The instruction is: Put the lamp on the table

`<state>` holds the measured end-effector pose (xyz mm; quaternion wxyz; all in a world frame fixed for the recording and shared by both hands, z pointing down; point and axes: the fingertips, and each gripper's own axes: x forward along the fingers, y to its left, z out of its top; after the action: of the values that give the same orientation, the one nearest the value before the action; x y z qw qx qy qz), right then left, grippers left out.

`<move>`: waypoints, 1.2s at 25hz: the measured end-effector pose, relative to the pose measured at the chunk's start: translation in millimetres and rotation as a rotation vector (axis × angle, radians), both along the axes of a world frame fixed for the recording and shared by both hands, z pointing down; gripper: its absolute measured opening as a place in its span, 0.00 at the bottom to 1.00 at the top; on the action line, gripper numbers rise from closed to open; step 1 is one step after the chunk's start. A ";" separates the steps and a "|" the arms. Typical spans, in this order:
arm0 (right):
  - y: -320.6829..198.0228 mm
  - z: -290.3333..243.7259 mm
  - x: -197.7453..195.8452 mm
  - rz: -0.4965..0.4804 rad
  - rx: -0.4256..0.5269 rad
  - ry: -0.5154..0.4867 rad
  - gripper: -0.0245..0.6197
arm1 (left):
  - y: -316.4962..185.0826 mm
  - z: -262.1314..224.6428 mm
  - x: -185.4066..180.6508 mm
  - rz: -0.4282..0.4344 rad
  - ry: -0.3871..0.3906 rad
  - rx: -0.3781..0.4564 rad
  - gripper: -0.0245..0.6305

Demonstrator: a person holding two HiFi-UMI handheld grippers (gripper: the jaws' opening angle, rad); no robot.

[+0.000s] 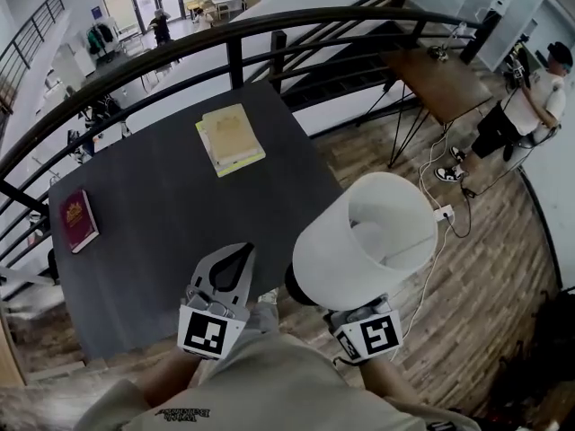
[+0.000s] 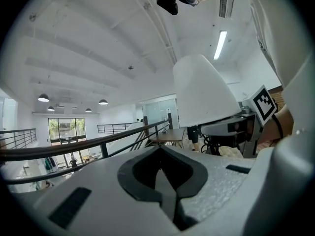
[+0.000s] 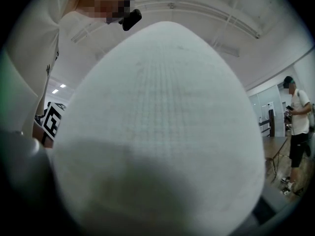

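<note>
The lamp's white fabric shade [image 1: 364, 241] hangs in the air just off the right front corner of the dark table [image 1: 153, 241], its open top facing up. My right gripper [image 1: 368, 332] sits under it, shut on the lamp below the shade; the shade hides its jaws there and fills the right gripper view [image 3: 162, 132]. In the left gripper view the shade [image 2: 204, 90] stands above the right gripper [image 2: 231, 128]. My left gripper [image 1: 235, 251] is over the table's front edge, shut and empty [image 2: 161, 154], tilted up toward the ceiling.
A stack of yellow-green books [image 1: 231, 139] lies at the table's far side and a red book [image 1: 77, 220] at its left. A black railing [image 1: 234, 39] curves behind the table. A wooden desk [image 1: 445, 83], a standing person [image 1: 530, 106] and a floor cable [image 1: 449, 214] are to the right.
</note>
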<state>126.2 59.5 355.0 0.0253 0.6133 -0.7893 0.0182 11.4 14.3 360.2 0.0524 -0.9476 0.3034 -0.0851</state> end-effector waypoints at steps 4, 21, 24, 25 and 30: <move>-44.2 -6.4 15.5 0.000 0.011 0.015 0.25 | -48.8 -0.6 10.8 -0.015 0.007 0.012 0.05; -156.7 -22.6 34.2 -0.040 0.006 0.023 0.25 | -137.7 -7.3 33.0 -0.022 0.015 0.010 0.05; -164.5 -17.3 36.4 -0.065 -0.009 0.015 0.25 | -141.2 -8.0 36.0 -0.048 0.023 0.007 0.05; -166.8 -15.5 37.5 -0.075 -0.013 0.015 0.25 | -142.0 -7.7 37.4 -0.059 0.031 -0.001 0.05; -183.7 -5.3 42.2 -0.118 -0.029 0.022 0.25 | -153.3 0.1 45.7 -0.092 0.024 -0.021 0.05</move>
<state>168.4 -124.2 349.7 0.0440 0.5653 -0.8235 0.0211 57.1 -139.0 360.3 0.0349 -0.9340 0.3465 -0.0793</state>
